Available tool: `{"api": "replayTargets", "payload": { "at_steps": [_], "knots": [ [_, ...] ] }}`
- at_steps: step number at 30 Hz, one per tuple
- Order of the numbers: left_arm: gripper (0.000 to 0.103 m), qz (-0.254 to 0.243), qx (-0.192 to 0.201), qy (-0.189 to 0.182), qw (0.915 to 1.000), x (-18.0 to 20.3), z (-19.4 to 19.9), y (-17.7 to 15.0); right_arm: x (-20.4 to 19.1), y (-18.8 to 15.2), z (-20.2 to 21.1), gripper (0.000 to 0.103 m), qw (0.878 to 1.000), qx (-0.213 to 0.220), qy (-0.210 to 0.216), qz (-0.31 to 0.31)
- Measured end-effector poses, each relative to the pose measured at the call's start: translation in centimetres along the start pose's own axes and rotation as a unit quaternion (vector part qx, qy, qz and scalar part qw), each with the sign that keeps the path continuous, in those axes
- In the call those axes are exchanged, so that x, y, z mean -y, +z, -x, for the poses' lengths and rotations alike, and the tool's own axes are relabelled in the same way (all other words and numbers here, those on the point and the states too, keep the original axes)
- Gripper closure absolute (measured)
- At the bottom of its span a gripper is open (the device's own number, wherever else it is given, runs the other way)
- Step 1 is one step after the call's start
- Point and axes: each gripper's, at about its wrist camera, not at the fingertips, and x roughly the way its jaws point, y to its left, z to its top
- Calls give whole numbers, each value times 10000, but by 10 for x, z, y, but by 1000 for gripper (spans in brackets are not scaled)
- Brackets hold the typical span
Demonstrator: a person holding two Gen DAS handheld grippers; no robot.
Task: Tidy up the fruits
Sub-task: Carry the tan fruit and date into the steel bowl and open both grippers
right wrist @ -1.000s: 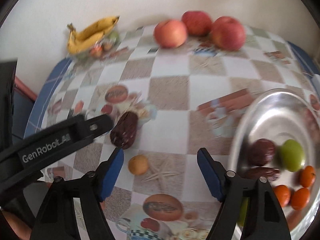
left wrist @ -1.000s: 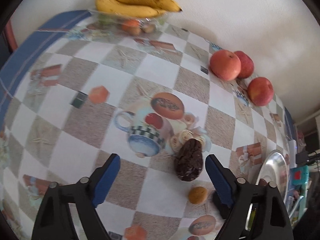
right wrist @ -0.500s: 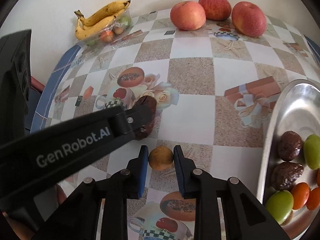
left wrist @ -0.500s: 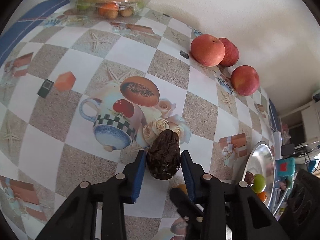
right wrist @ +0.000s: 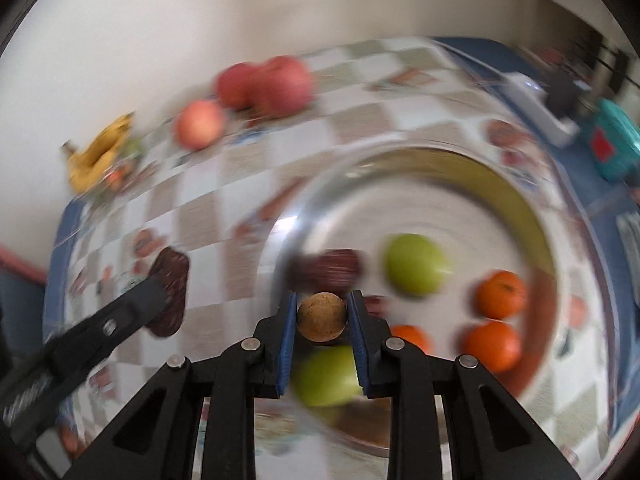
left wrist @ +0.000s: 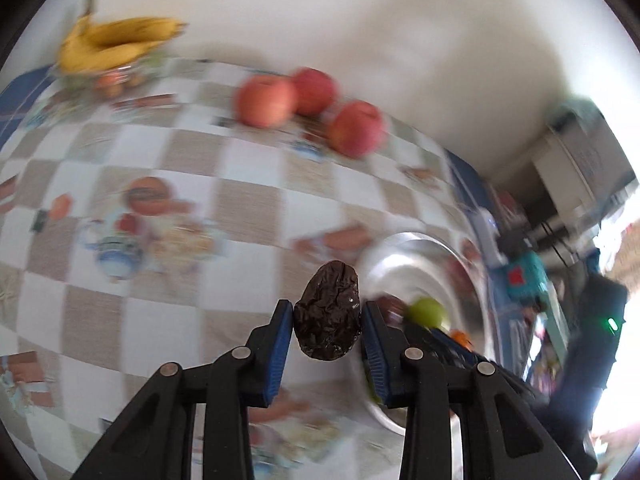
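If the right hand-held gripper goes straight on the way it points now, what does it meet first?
Probably the dark fruit lying in the metal bowl, just beyond the round brown fruit held by the right hand-held gripper. The picture is blurred, so depth is uncertain.

Motion blur smears your apples (left wrist: 312, 112), bananas (left wrist: 116, 42) and the desk (left wrist: 248, 208) pattern in both views. Your left gripper (left wrist: 327, 316) hides part of the metal bowl (left wrist: 416, 252), and the right gripper (right wrist: 322, 316) covers one green fruit (right wrist: 324, 380).
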Motion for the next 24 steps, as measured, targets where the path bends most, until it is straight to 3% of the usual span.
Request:
{"api": "replayTargets", "payload": {
  "at_steps": [4,9,11,15,16,20,22,24],
  "knots": [
    [65,-275,-238,-105,9993,28,-19,-9,34,0,1,75,9992,-107,62,-393],
    [61,-289,-404,-183,9986,35,-27,-17,47,0,6,75,9988,-89,5,-490],
    [46,-254,-356,-119,9990,33,-23,-19,49,-3,10,75,9988,-69,2,-489],
    [44,-238,-246,69,9994,26,-15,-24,50,-8,15,74,9990,-46,14,-451],
    [40,-225,-213,146,9994,23,-12,-26,51,-10,16,72,9990,-41,0,-447],
    [9,-127,-60,858,9962,5,1,-34,51,-19,21,43,9991,-38,-79,-416],
    [1,-160,0,1329,9910,-4,7,-42,47,-27,23,38,9996,-80,-50,-261],
    [0,-214,56,1737,9846,-12,14,-50,43,-32,25,26,9999,-62,-65,-148]
  ]
}}
